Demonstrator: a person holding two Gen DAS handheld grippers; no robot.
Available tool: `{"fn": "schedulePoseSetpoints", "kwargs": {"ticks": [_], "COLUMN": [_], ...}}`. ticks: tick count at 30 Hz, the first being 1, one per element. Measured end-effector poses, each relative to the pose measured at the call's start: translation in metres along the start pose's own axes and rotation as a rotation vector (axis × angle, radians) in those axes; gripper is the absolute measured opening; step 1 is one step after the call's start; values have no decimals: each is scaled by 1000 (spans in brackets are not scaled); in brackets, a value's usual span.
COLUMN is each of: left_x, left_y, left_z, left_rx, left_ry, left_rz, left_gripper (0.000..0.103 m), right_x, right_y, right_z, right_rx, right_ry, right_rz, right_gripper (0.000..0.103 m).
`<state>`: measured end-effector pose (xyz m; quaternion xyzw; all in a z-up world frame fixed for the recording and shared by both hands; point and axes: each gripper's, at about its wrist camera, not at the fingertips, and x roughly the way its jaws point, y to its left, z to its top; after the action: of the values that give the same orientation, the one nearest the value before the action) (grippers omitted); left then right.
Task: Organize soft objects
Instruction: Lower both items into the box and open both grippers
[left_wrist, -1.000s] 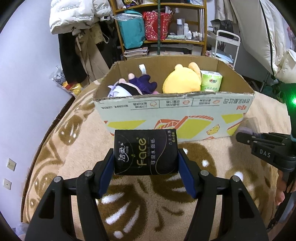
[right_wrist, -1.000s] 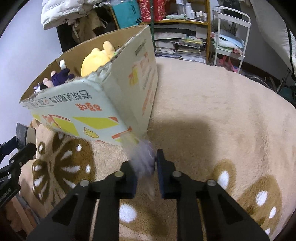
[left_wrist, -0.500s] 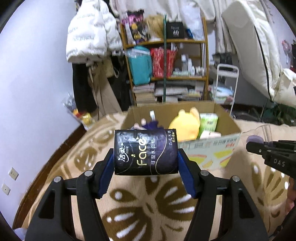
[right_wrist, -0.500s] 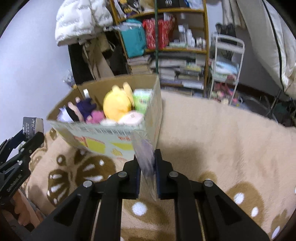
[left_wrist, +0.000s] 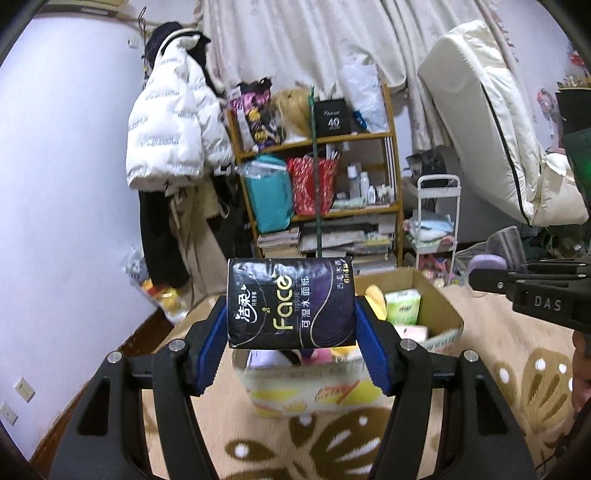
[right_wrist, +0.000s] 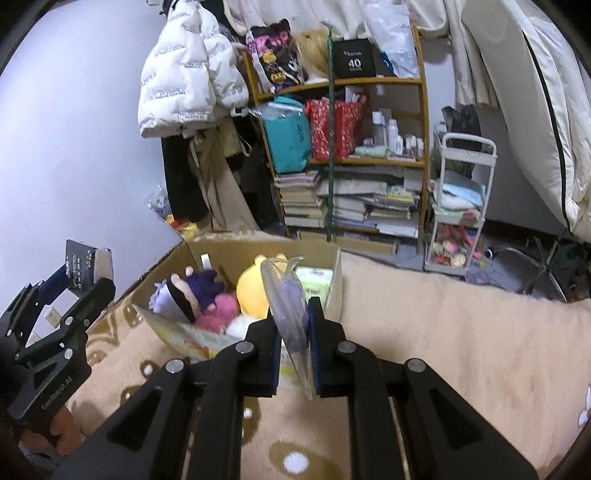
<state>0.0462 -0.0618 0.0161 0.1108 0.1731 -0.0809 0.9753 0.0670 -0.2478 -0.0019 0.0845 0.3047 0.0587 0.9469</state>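
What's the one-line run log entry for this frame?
left gripper: shut on black tissue pack | right gripper: shut on clear plastic packet | both raised before cardboard box | box: plush toys, green tissue pack

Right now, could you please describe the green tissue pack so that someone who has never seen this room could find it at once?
Start at the open cardboard box on the beige patterned blanket, in front of the wooden bookshelf. The green tissue pack stands upright inside, in the far right corner beside the yellow plush. It is the box's only hard-edged, light green and white thing; its neighbours are rounded soft toys.
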Motion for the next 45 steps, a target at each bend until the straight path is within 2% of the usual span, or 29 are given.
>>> {"fn": "schedulePoseSetpoints", "kwargs": {"ticks": [8, 15, 22, 31, 33, 35, 36, 38, 41, 45], "left_x": [24, 51, 80, 86, 89, 91, 92, 92, 91, 85], "left_y": [1, 4, 2, 4, 6, 6, 8, 8, 9, 12], "left_z": [10, 4, -8, -10, -11, -12, -12, -13, -15, -17], "left_rx": [0, 0, -16, -39, -48, -56, -60, -63, -64, -53], "left_ry": [-17, 35, 133, 150, 165, 179, 182, 184, 195, 199], "left_rz": [-20, -24, -56, -76, -81, -85, -82, -81, -72, -42], "left_gripper": [64, 64, 64, 64, 66, 77, 79, 80, 85, 89], "right_x": [15, 43, 67, 79, 78, 77, 77, 76, 75, 70], "right_y": [3, 3, -2, -1, -1, 1, 2, 2, 2, 4], "right_z": [10, 7, -3, -12, -13, -13, -13, -13, -13, -11], "right_rx": [-6, -7, -6, 16, 21, 23, 22, 22, 28, 29], "right_ry": [-61, -33, 20, 58, 57, 56, 56, 56, 49, 41], "right_rz": [29, 52, 52, 80, 91, 97, 98, 100, 97, 98], "right_gripper": [14, 14, 14, 15, 15, 16, 16, 21, 39, 48]}}
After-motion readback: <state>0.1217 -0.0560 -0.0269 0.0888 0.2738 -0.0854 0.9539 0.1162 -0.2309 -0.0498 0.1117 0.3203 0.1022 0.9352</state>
